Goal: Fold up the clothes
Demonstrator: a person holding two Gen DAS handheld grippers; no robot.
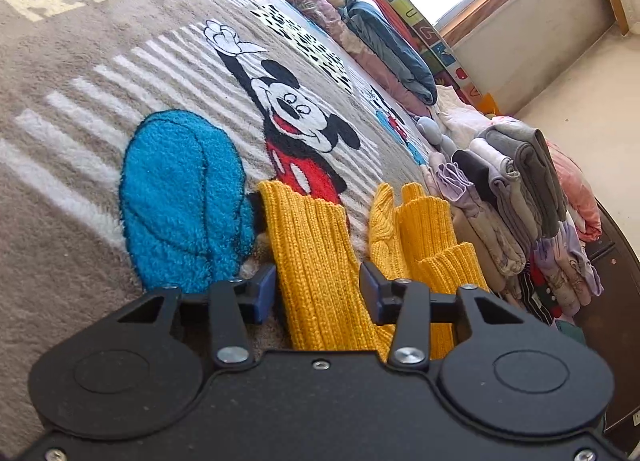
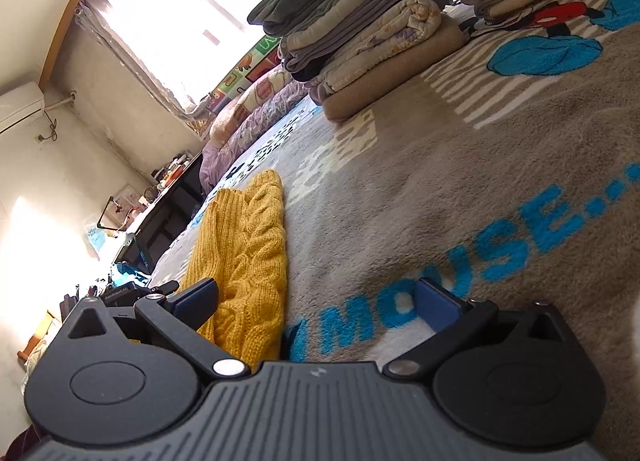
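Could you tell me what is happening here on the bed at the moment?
A person with a handheld gripper in each hand is folding laundry on a cartoon-mouse blanket. A yellow knit sweater lies on it. The left gripper is at the ribbed knit, jaws open around a strip of it. The right gripper is open at the sweater's edge, gripping nothing. Stacks of folded clothes sit farther along the blanket.
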